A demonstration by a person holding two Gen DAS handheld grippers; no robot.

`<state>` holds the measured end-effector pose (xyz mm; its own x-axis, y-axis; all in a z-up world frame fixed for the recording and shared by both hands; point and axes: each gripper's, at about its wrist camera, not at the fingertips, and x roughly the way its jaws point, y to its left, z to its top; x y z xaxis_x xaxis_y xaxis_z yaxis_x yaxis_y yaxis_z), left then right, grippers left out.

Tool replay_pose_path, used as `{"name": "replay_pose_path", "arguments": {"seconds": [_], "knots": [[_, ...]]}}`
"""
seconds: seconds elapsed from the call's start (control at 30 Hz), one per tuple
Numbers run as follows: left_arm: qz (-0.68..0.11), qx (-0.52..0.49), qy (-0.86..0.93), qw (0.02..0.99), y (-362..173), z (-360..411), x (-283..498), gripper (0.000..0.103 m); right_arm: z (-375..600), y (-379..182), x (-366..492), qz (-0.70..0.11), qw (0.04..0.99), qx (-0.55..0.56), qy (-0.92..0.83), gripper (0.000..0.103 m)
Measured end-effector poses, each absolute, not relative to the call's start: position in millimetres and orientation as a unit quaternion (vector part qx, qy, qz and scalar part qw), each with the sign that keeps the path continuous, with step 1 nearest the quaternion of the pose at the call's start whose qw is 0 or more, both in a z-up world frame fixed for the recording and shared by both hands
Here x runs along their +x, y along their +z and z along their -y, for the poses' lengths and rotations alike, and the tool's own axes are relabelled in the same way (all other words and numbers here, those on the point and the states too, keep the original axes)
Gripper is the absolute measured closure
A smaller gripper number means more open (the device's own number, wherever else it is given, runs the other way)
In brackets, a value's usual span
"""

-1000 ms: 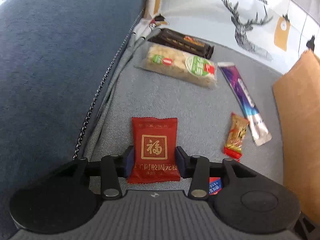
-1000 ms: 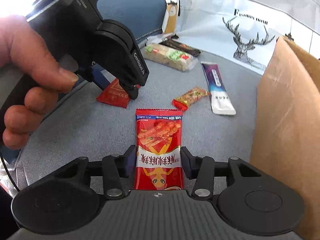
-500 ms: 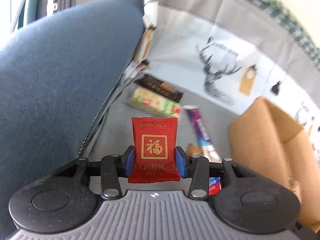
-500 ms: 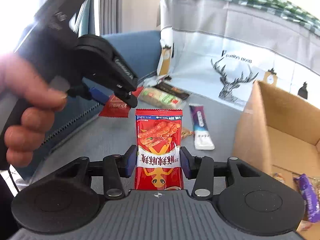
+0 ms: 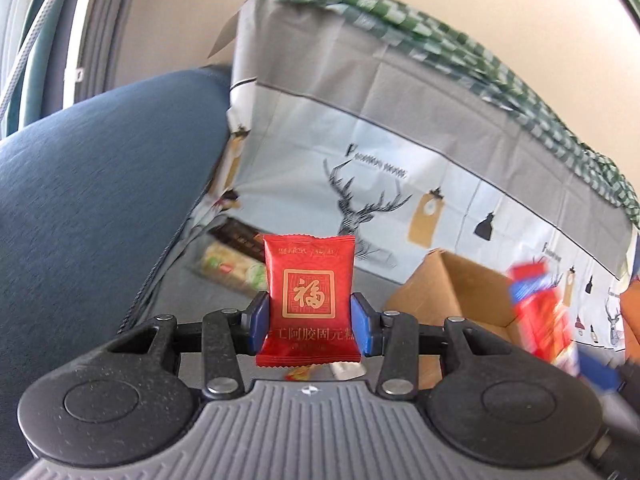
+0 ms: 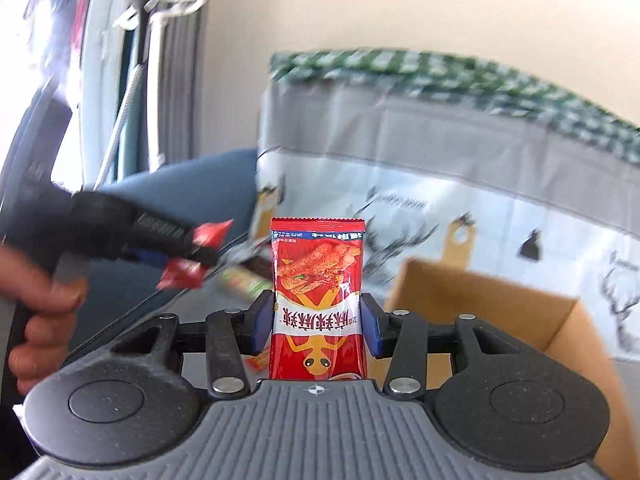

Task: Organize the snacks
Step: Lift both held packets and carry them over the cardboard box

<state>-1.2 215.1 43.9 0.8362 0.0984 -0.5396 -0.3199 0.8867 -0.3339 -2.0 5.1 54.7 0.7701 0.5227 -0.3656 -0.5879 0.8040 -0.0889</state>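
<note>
The left claw [image 5: 310, 318] pinches a red pouch [image 5: 309, 300]; the right claw [image 6: 318, 320] pinches a red strip pack [image 6: 318, 300]. Both snacks are held in the air near the open box [image 6: 480, 300]. Carry each over the opening and clear the rim before releasing, one claw at a time.

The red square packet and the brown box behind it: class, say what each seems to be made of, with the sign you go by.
Red square packet: probably thin plastic or foil film with a satin sheen; crimped, serrated end seals and printed gold lettering suggest it.
Brown box: apparently corrugated cardboard, matt and uncoated; plain tan faces, stiff folded flaps and raw cut edges.
</note>
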Motion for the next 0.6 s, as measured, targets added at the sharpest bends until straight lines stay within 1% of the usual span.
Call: {"name": "replay_pose_path", "arguments": {"seconds": [0.1,0.23,0.33,0.5,0.6], "knots": [[-0.254,-0.195,0.101,0.942,47.8,-200.6,3.9,0.056,20.7,73.1,9.2,-0.139,0.945,-0.104,0.276,0.056],[-0.241,-0.181,0.082,0.950,52.0,-180.7,11.8,0.056,59.2,83.7,37.0,-0.118,0.958,-0.102,0.240,0.056],[-0.233,-0.178,0.069,0.954,53.5,-166.3,18.7,0.056,86.4,74.9,53.6,-0.117,0.968,-0.088,0.206,0.056],[-0.225,-0.174,0.047,0.958,53.6,-141.7,32.7,0.056,122.5,54.0,63.1,-0.151,0.971,-0.070,0.173,0.056],[-0.218,-0.171,0.036,0.960,53.1,-126.5,40.5,0.056,131.4,51.1,64.1,-0.140,0.973,-0.082,0.165,0.056]]}}
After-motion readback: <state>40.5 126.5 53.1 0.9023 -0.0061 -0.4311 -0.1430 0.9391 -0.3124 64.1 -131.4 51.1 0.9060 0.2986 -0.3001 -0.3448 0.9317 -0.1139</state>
